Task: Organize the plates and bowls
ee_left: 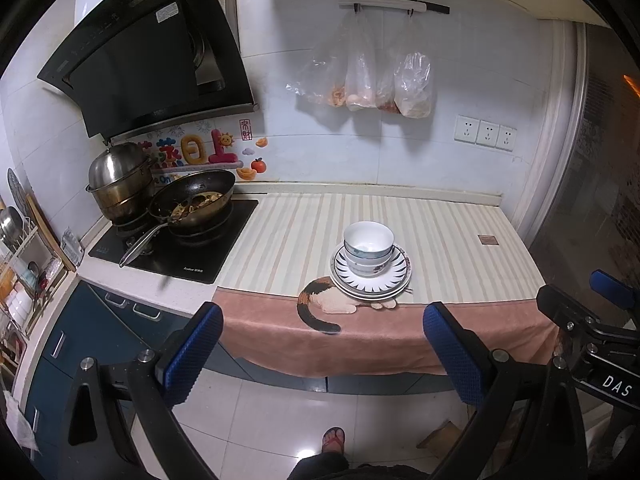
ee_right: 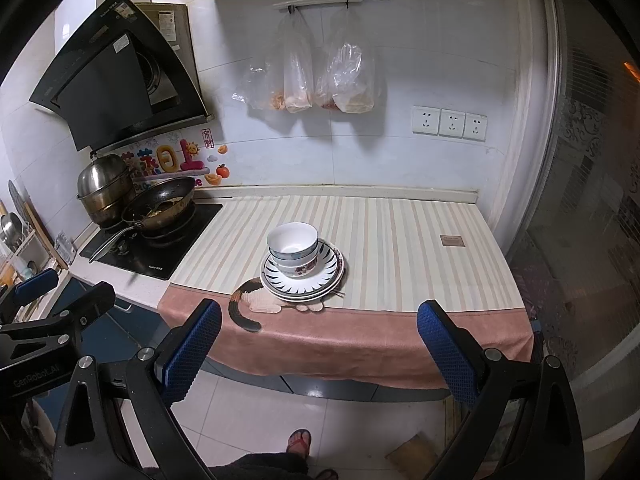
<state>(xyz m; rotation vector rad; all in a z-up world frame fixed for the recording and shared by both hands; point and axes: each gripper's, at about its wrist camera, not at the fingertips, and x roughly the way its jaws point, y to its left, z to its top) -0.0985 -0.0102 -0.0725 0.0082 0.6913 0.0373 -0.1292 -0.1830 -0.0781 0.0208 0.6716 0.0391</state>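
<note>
A kitchen counter covered by a striped cloth (ee_left: 440, 232). Near its front edge, nested bowls (ee_left: 368, 250) sit on a stack of plates (ee_left: 370, 276), so the tidying looks largely done. The left gripper (ee_left: 322, 354) and right gripper (ee_right: 320, 354) hang back, jaws apart, holding nothing.

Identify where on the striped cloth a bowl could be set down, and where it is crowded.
Free: the striped cloth between the stacked white bowls on patterned plates and the small brown square label, and the strip behind the stack up to the wall. Crowded: the black hob with the dark wok and steel steamer pot.
</note>
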